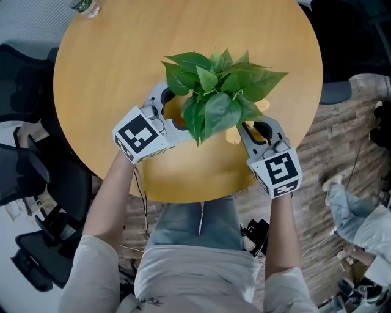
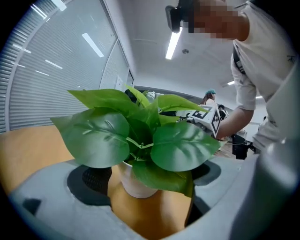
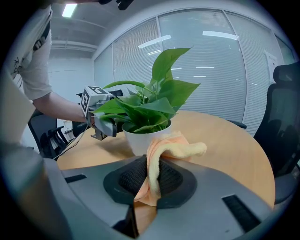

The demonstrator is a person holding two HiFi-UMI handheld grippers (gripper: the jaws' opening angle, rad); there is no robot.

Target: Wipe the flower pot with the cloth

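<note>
A white flower pot (image 2: 136, 182) with a leafy green plant (image 1: 214, 85) stands near the front of the round wooden table (image 1: 104, 67). My left gripper (image 1: 173, 109) is at the pot's left side. Its jaws stand wide open around the pot, and a strip of table shows between the left pad (image 2: 96, 180) and the pot wall. My right gripper (image 1: 253, 125) is at the pot's right, shut on a pale yellow cloth (image 3: 171, 150). The cloth drapes forward from the pads and rests against the pot (image 3: 138, 140). Leaves hide most of the pot in the head view.
A clear bottle (image 1: 85, 6) stands at the table's far left edge. Black office chairs (image 1: 36, 183) are to the left of the table, and another chair (image 3: 283, 117) is beyond it in the right gripper view. Cables lie on the floor by my legs.
</note>
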